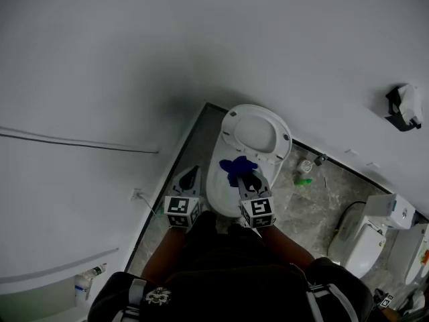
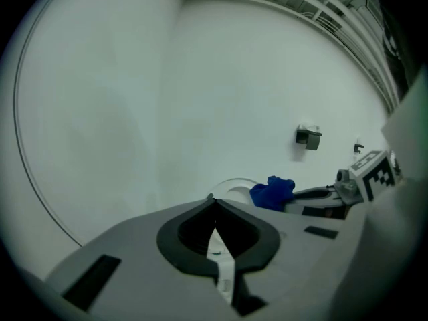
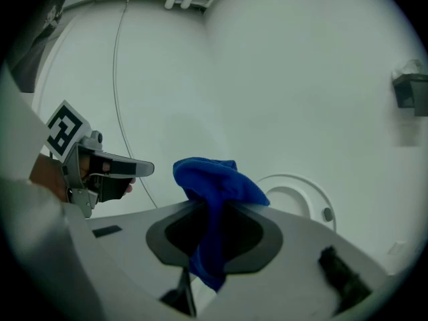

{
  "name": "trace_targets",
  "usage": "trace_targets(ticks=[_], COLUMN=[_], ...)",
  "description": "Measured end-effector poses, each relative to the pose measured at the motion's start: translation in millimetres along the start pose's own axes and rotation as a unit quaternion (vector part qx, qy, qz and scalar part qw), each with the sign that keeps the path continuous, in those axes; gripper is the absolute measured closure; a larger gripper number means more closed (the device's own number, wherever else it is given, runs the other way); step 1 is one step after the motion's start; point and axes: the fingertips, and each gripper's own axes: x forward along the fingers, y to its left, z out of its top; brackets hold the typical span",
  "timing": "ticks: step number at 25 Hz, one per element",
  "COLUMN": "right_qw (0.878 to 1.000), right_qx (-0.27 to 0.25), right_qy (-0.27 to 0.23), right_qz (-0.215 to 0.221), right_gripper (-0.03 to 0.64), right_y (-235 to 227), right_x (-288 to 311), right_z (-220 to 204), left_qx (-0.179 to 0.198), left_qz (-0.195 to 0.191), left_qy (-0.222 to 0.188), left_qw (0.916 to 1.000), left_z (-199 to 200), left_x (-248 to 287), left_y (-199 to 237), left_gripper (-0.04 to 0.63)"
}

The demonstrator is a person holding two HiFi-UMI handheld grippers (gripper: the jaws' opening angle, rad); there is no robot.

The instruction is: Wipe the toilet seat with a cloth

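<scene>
**Cloth pinched in the right gripper over the toilet**

The blue cloth [image 3: 215, 179] sits between the fingers of the right gripper [image 3: 210, 207], which are pressed onto it. A bunched mass stands up above the fingertips, and a narrow tail hangs down through the gap behind them. In the head view the cloth [image 1: 237, 168] spreads just ahead of the right gripper [image 1: 249, 182] and lies over the opening of the toilet [image 1: 216, 188], in front of its raised lid [image 1: 255, 130]. Whether the cloth touches the toilet cannot be told.

The left gripper [image 2: 214, 203] has its fingers pressed together with nothing between them. It is held beside the toilet on the left [image 1: 192, 174], over the grey floor [image 1: 315, 206], well apart from the cloth. From the left gripper view the cloth [image 2: 273, 192] appears to the right, at the tip of the right gripper [image 2: 299, 194].

Each gripper's marker cube [image 1: 257, 211] carries black-and-white square patterns, with no letters to read. A bottle [image 1: 88, 278] at lower left bears a label too small to read. A dark holder [image 1: 401, 107] hangs on the white wall [image 1: 134, 59] to the right.
</scene>
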Motion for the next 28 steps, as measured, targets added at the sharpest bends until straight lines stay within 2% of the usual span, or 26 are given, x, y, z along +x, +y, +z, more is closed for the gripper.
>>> trace_targets(ticks=[7, 15, 19, 28], right_qw=[0.999, 0.992, 0.988, 0.973], right_qx=[0.012, 0.020, -0.007, -0.085], right_qy=[0.023, 0.056, 0.076, 0.137], right_qz=[-0.034, -0.111, -0.132, -0.167], right_gripper=[0.543, 0.543, 0.543, 0.543], right_y=[-27.4, -62.1, -81.8, -114.4], right_x=[51.8, 123.7, 162.5, 216.0], right_z=[-1.9, -3.8, 0.1, -17.8], left_qx=[0.013, 0.027, 0.037, 0.027], left_qz=[-0.040, -0.077, -0.089, -0.106], left_qy=[-0.004, 0.017, 0.026, 0.034], left_qw=[0.9991, 0.9965, 0.9950, 0.9934], left_z=[15.1, 8.0, 6.0, -3.2], left_x=[45.4, 94.7, 117.2, 139.1], left_y=[19.2, 68.9, 91.9, 117.1], left_gripper=[0.586, 0.586, 0.586, 0.586])
